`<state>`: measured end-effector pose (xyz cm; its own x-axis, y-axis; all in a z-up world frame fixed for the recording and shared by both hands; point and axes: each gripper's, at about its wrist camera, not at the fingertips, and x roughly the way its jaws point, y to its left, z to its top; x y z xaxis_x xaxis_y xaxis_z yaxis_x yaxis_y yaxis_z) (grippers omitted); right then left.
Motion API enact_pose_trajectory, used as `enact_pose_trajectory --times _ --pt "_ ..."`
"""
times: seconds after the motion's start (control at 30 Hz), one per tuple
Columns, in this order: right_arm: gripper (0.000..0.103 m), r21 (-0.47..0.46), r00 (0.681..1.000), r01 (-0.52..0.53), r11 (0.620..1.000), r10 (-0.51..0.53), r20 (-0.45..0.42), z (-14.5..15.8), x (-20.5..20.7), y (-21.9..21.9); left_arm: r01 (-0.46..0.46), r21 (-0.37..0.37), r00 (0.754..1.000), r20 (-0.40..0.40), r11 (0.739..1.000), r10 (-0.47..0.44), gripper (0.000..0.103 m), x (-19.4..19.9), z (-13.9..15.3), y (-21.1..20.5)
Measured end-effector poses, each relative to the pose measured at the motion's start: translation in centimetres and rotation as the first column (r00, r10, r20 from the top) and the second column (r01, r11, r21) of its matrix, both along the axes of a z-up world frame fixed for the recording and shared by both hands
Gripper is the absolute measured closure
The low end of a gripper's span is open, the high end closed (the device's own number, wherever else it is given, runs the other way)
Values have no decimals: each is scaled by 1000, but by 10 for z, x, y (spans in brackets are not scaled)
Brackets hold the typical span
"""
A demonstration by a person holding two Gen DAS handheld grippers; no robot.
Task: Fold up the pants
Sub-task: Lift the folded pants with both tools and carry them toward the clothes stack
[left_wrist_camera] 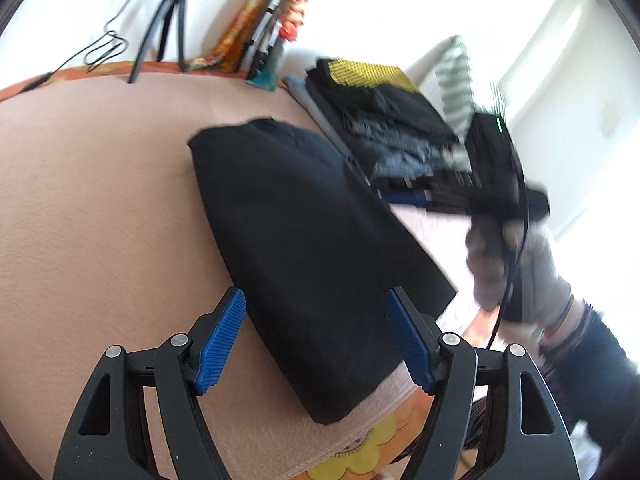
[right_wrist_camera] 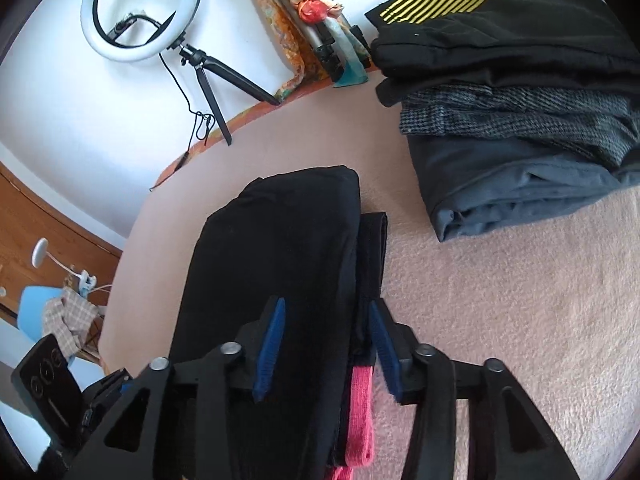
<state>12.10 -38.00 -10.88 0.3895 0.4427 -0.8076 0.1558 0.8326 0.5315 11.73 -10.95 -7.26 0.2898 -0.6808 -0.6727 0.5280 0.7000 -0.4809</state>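
pale pink fleece blanket point(right_wrist_camera: 500, 320) covers the work surface in front of you, with a white wall behind it and a white ring light on a black tripod point(right_wrist_camera: 140, 12) at the far edge. your black folded pants point(left_wrist_camera: 304, 240) lie on the blanket as a long flat bundle, one end close to the near edge where an orange and yellow flowered cloth point(left_wrist_camera: 360, 448) shows beneath. your left gripper point(left_wrist_camera: 316, 340) hovers over that near end with its blue ribbed pads spread wide on either side of the bundle and nothing pinched between them. your right gripper point(right_wrist_camera: 328, 344) sits over the other end; its jaws stand parted, the black fabric lies between the pads without being pressed, and a pink strip of cloth point(right_wrist_camera: 360, 412) shows just under the edge of the pants. beside the pants, a stack of folded dark clothes point(right_wrist_camera: 520, 112) rests on the blanket, topped by a black garment with a yellow lattice print. your gloved right hand point(left_wrist_camera: 516, 264) shows blurred in the left view.
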Motion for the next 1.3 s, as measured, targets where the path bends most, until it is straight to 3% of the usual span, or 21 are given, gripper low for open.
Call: enact_pose_trajectory --times 0.2,0.43,0.73,1.13,1.17,1.23,1.27,1.3 --pt "34 60 999 -19 998 20 -27 -9 -15 0 -46 -53 997 -57 998 43 31 30 -4 6" --pt "31 113 999 -9 994 13 -34 -18 -23 -2 -125 -111 970 -224 986 98 31 56 -31 17" --pt "28 208 1000 14 978 -15 3 -23 -28 -5 -146 -145 944 -316 979 94 31 66 -49 10" --pt "27 291 999 -12 957 3 31 -29 -27 0 -134 -201 944 -325 970 63 31 71 -54 0" --pt "28 305 999 -5 952 -5 32 -30 -28 -1 -134 -200 943 -325 971 63 31 71 -54 -2" --pt "38 269 1000 -18 963 13 20 -28 -27 -2 -134 -196 944 -325 971 65 31 70 -53 -2" --pt "50 244 1000 -26 969 27 -3 -28 -26 -4 -133 -198 943 -326 971 62 31 70 -53 -1" --pt "54 249 999 -24 968 30 -20 -29 -26 -8 -130 -201 942 -330 971 58 31 70 -54 -1"
